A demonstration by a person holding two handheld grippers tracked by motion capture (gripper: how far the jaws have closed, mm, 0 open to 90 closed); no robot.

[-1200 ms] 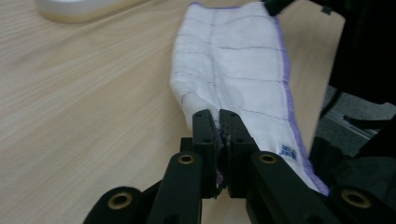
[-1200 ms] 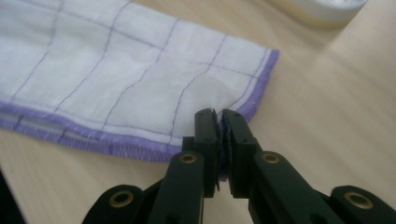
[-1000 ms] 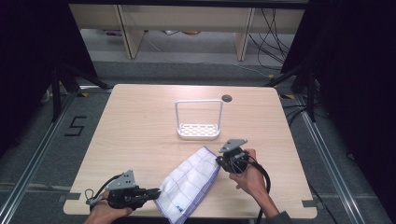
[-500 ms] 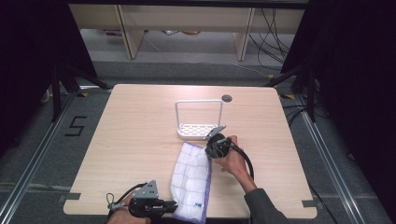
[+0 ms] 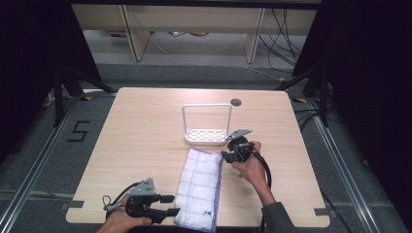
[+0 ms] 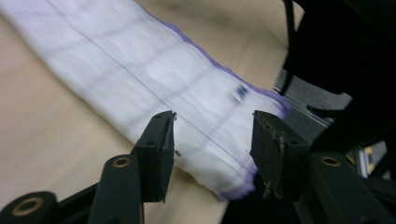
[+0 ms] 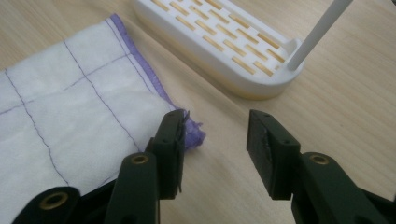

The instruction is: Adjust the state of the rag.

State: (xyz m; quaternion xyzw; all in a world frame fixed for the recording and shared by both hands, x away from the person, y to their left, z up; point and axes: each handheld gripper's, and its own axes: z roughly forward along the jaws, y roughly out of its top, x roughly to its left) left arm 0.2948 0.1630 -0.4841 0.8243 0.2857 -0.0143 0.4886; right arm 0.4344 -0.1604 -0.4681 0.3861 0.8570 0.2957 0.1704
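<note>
Nearest to us, at the table's (image 5: 136,136) near edge, our left gripper (image 5: 167,206) lies low over the wood with its jaws pointing right at the near left corner of the folded cloth (image 5: 200,187). Its jaws have just been opening and now stand moderately apart; in the left gripper view (image 6: 212,149) the cloth's (image 6: 154,79) near end lies between them, loose on the table, with neither pad pressing it. That end reaches the near table edge, and its purple hem appears to hang just over the edge.

The cloth is a white strip with a purple grid and border, running from the near edge away toward the middle of the table, flat and straight. Left of it the wood is bare across a broad stretch to the left edge.

Farther off, our right gripper (image 5: 227,156) sits at the cloth's far right corner. Its jaws have just been opening too; in the right gripper view (image 7: 215,140) the frayed purple corner of the cloth (image 7: 70,112) lies against the left jaw, with nothing gripped and bare wood in the gap.

Just beyond that corner stands the white slotted rack (image 5: 206,133), apart from the cloth by a narrow strip of wood. Behind the rack open table runs to the far edge, with a dark round hole (image 5: 236,102) near it.
</note>
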